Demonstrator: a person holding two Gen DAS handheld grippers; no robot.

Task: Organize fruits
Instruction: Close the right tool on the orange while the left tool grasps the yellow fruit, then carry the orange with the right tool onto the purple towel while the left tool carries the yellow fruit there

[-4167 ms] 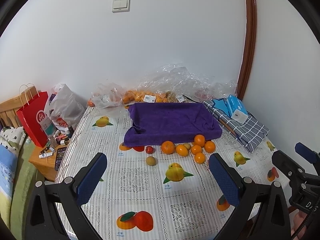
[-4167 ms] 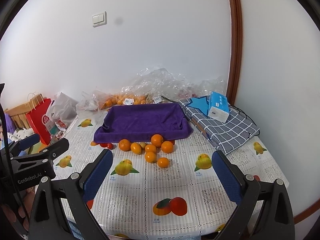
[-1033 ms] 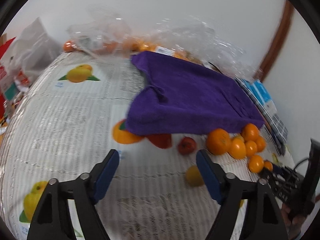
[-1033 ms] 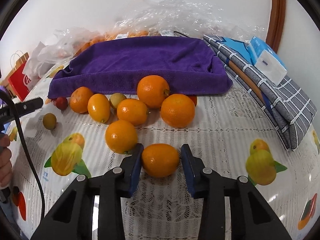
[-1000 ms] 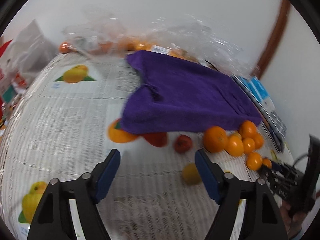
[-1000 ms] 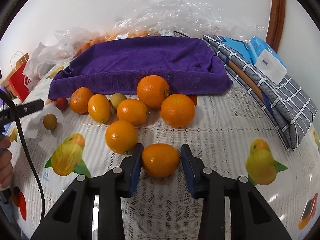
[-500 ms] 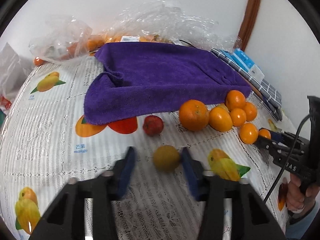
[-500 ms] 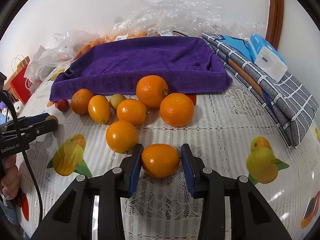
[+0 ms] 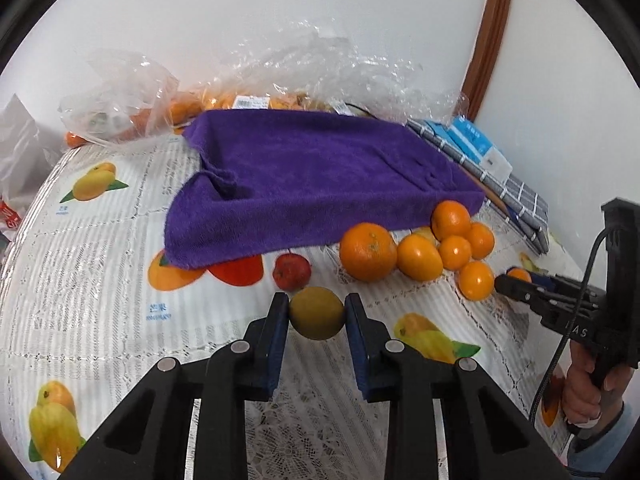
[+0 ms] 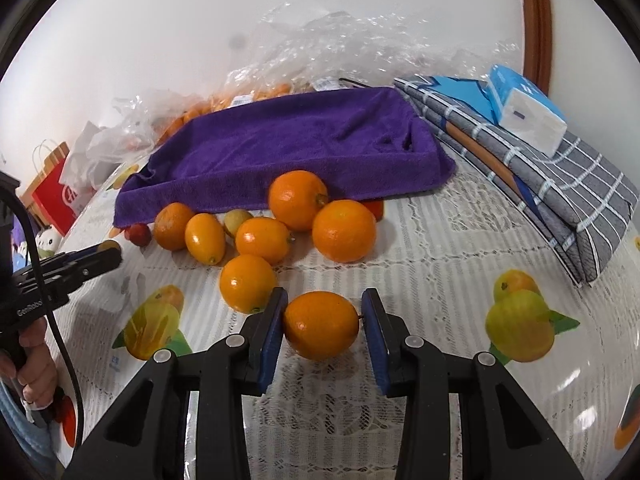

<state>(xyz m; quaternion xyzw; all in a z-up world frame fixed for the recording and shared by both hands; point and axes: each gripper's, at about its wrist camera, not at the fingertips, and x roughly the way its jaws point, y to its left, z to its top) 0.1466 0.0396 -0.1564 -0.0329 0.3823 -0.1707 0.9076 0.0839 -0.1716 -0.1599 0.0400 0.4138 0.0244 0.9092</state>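
My left gripper (image 9: 317, 312) is shut on a small yellow-green fruit (image 9: 316, 313) just above the tablecloth. A small red fruit (image 9: 291, 271) lies just beyond it. My right gripper (image 10: 322, 325) is shut on an orange (image 10: 321, 325) at the front of a cluster of several oranges (image 10: 296, 224). The same cluster (image 9: 416, 248) shows in the left wrist view, with the right gripper (image 9: 520, 280) at its right. A purple towel (image 9: 312, 184) lies spread behind the fruit; it also shows in the right wrist view (image 10: 288, 148).
Clear plastic bags with more oranges (image 9: 224, 92) sit against the wall. A folded grey checked cloth (image 10: 540, 168) with a blue tissue pack (image 10: 524, 108) lies right of the towel. A red paper bag (image 10: 56, 192) stands beyond the table's left edge.
My left gripper has moved in and closed on the yellow-green fruit. My right gripper's fingers have closed tighter onto the front orange.
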